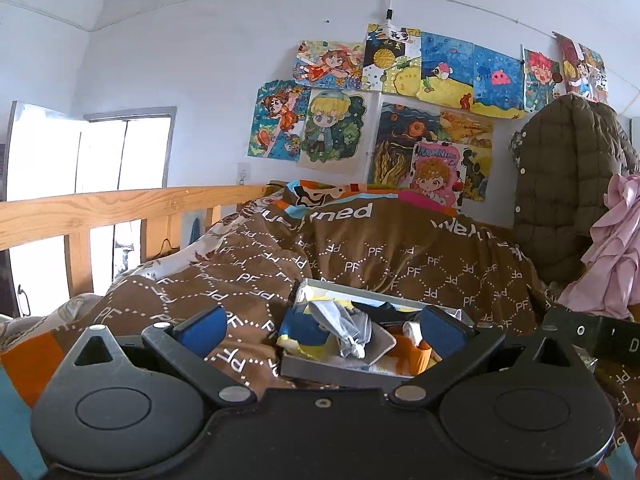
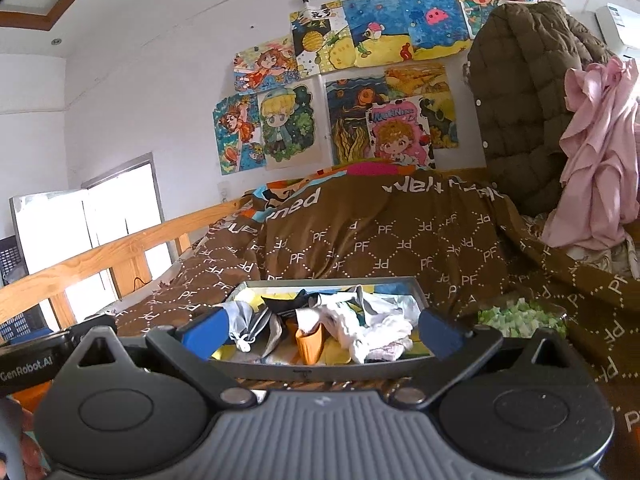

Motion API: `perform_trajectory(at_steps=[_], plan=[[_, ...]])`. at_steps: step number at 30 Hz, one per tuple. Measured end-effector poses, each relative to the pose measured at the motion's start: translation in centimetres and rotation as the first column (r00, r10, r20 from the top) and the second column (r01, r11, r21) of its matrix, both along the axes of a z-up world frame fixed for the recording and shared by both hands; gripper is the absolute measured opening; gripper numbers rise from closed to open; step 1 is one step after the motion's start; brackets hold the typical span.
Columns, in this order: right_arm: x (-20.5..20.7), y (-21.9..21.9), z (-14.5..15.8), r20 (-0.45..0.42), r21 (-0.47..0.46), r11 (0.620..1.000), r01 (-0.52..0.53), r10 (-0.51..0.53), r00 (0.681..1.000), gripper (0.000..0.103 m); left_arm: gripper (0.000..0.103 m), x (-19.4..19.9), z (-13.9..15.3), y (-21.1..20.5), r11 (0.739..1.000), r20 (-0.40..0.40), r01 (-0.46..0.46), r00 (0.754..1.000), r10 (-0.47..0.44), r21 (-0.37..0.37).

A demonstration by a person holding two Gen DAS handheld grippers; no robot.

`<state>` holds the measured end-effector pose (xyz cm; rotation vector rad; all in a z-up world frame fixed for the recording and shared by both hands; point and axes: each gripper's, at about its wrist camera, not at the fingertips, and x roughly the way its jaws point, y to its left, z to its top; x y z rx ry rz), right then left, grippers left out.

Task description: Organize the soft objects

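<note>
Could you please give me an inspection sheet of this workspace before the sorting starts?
Surface: brown PF-print quilt on a bed, rumpled, with a wooden rail on the left.
Job's things: grey tray on the quilt, piled with small soft items; orange piece, white cloth, dark piece.
Clutter: pink garment and olive quilted jacket heaped at right; green-and-white lumps right of the tray.
Grippers: left gripper open, empty; right gripper open, empty, both before the tray.
Cables: dark cord behind the rail.
Surroundings: white wall with drawings; bright window.
</note>
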<state>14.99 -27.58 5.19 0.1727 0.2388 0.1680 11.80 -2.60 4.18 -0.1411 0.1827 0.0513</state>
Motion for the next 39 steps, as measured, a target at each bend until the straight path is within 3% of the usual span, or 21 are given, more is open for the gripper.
perform_trajectory(at_steps=[13, 28, 39], plan=[[-1.6, 0.1, -1.1, -0.013, -0.011, 1.0, 0.011, -0.011, 1.0, 0.103, 0.102, -0.9, -1.1, 0.1, 1.0, -0.021, 0.008, 1.0, -0.008, 0.003], [-1.3, 0.1, -4.3, -0.106, 0.0, 1.0, 0.005, -0.005, 0.994, 0.103, 0.102, -1.2, -2.9, 0.5, 1.0, -0.073, 0.02, 0.997, -0.018, 0.018], [-2.0, 0.9, -4.9, -0.135, -0.013, 1.0, -0.003, 0.001, 0.991, 0.103, 0.102, -1.4, -3.5, 0.3, 0.997, -0.104, 0.049, 0.994, -0.043, 0.057]])
